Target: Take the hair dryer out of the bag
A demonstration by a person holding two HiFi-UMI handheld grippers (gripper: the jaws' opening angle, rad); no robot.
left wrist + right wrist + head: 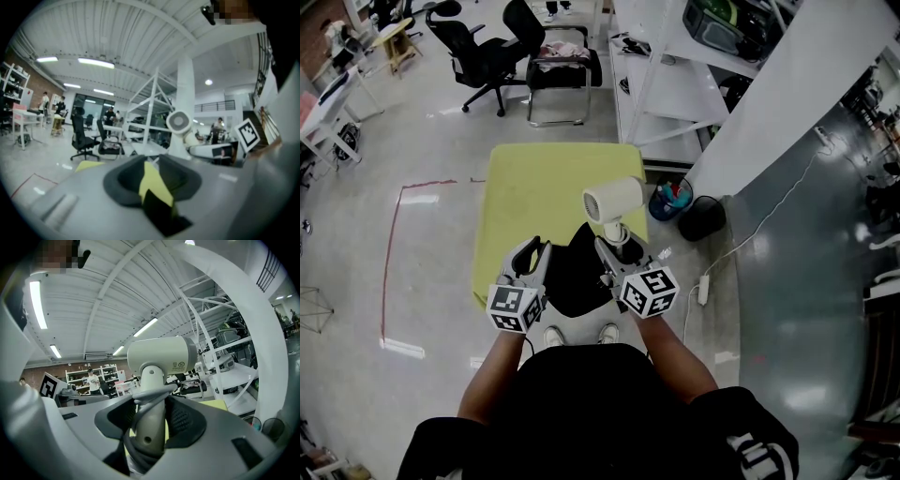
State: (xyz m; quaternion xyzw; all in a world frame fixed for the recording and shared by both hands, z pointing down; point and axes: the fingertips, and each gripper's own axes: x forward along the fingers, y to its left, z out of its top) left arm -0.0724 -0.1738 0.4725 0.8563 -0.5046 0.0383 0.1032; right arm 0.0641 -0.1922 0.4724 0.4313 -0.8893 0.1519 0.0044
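Head view: person stands at the near edge of a yellow-green desk (544, 178), one tool in each hand. The black bag (577, 277) lies on the near part of the desk, between the two tools. The white hair dryer (612, 200) is upright above the far right of the bag, clear of it, barrel level and handle pointing down into the right tool (617, 246). The left tool (534, 251) sits at the bag's left edge. On the floor to the right of the desk: a blue tub (670, 199) and, just beside it, a black bin (703, 217). Office chairs (483, 56) stand well off on the far side.

Left gripper view: jaws drawn in to a narrow gap, with a fold of the black bag pinched low between them and a yellow strip of desk showing through above it. The hair dryer is seen end-on to the right and farther off, held up by the other tool.

Right gripper view: jaws stand wide and are clamped on the hair dryer's handle, pads on both of its sides. A grey cord (150, 397) is wound round the handle just above the pads. The barrel is above the jaws, lying crosswise.
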